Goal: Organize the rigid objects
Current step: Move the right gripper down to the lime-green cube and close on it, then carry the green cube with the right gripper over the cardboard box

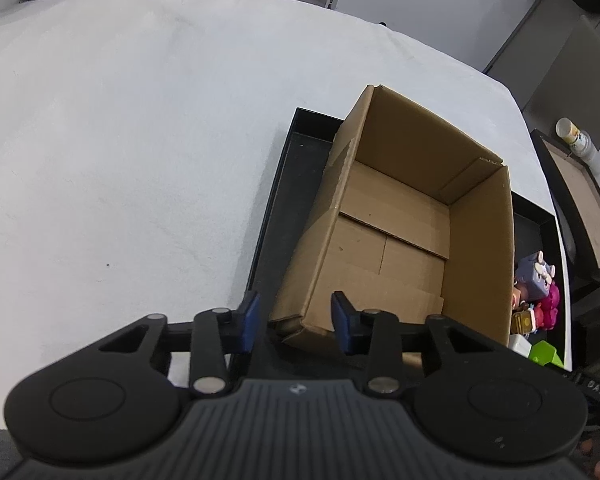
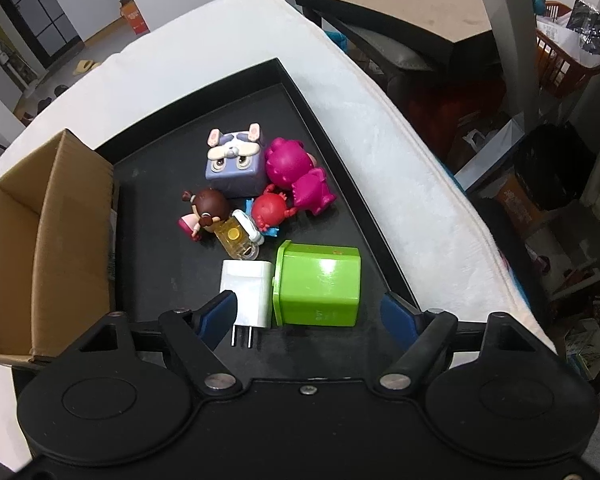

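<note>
Black tray [image 2: 332, 128] on a white surface [image 1: 140, 120], holding an empty cardboard box [image 1: 400, 216] at one end and a cluster of small rigid items at the other: green bin [image 2: 318, 284] on its side, white charger [image 2: 246, 290] touching it, purple cube toy [image 2: 236, 164], magenta figure [image 2: 296, 176], brown-haired doll [image 2: 206, 210], red-haired doll [image 2: 270, 210] and a yellow piece [image 2: 236, 240].

Risks, as judged: the items lie packed and touching, so jaws closing on the bin may also catch the charger or nudge the dolls; the bin's smooth, broad side may slip from the pads; the light box could shift or tip if struck at its rim.

Pose: the right gripper [image 2: 310, 312] hovers above the tray's near end, angled down, jaws wide apart, straddling the bin and charger, holding nothing. The left gripper [image 1: 294, 322] hangs over the near edge of the box, jaws apart and empty, one fingertip outside the box wall and one over the box interior.
</note>
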